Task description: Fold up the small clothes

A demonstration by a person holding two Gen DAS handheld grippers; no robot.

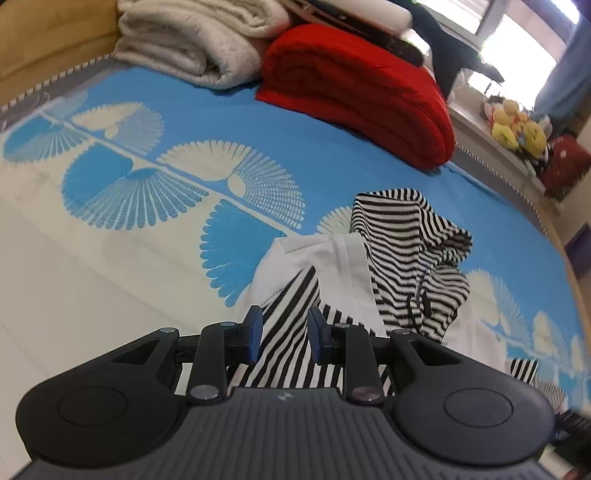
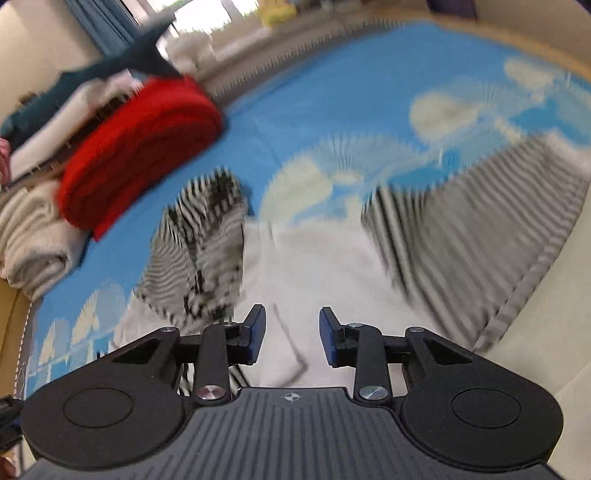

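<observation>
- Blue-padded left gripper [image 1: 284, 334] and right gripper [image 2: 291, 334], jaws partly spread, nothing pinched.
- Striped black-and-white garment [image 1: 406, 258] just beyond, rumpled on the bedspread [image 1: 147, 258] – cream and blue, fan-patterned.
- Farther back, red blanket [image 1: 354, 96], grey-white blanket [image 1: 184, 40].
- Bright window [image 1: 517, 29] behind; right view badly blurred, garment edges unclear.

Blue fan-patterned bed [image 1: 221, 122], bearing striped garment [image 1: 406, 258], red blanket [image 1: 362, 92], cream blanket [image 1: 184, 40].
</observation>
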